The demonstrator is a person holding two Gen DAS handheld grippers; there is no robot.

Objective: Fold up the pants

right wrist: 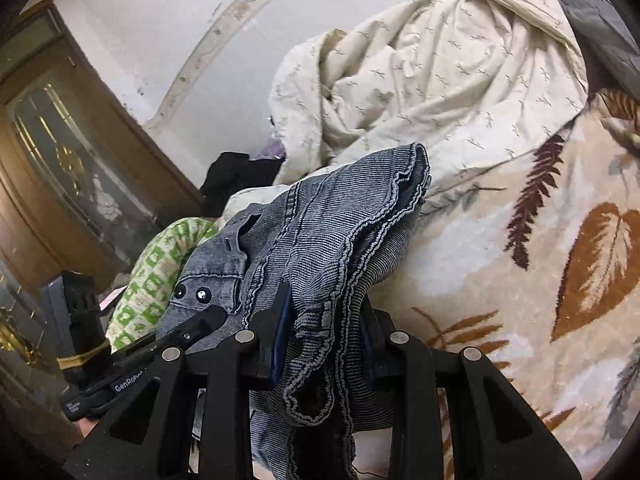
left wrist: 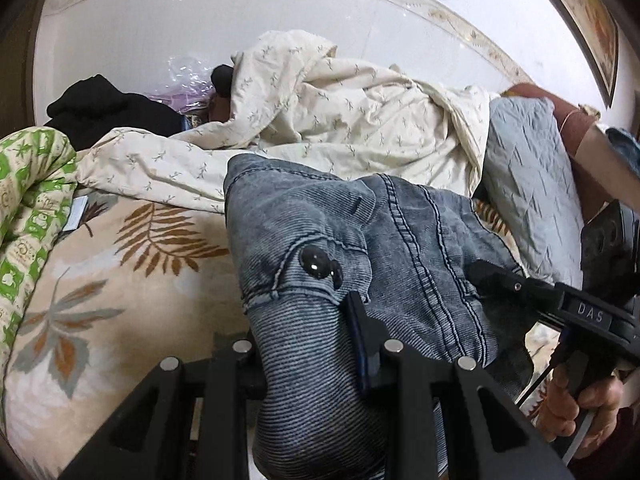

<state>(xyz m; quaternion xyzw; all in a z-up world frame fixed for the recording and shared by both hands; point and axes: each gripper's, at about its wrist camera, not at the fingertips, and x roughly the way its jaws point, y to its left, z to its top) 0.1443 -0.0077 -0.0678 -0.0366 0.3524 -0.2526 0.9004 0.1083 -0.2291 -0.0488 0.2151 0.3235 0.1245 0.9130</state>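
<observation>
The pants (left wrist: pixel 320 240) are faded blue-grey jeans, bunched and lifted above the bed. In the left wrist view my left gripper (left wrist: pixel 308 344) is shut on the waistband just below its two dark buttons (left wrist: pixel 316 264). My right gripper (left wrist: pixel 496 276) shows at the right edge of that view, clamped on the denim. In the right wrist view my right gripper (right wrist: pixel 324 332) is shut on a wad of folded denim (right wrist: pixel 340 240) with frayed hems hanging down. The left gripper (right wrist: pixel 200 324) shows at lower left there, close by, near the buttons (right wrist: pixel 192 292).
A beige leaf-print blanket (right wrist: pixel 540 280) covers the bed. A cream crumpled duvet (left wrist: pixel 340 120) lies behind the jeans, with a green-patterned quilt (left wrist: pixel 32 200) at left, black clothing (left wrist: pixel 108 108) at the back and a grey quilted pillow (left wrist: pixel 528 184) at right. A wooden cabinet (right wrist: pixel 60 140) stands beside the bed.
</observation>
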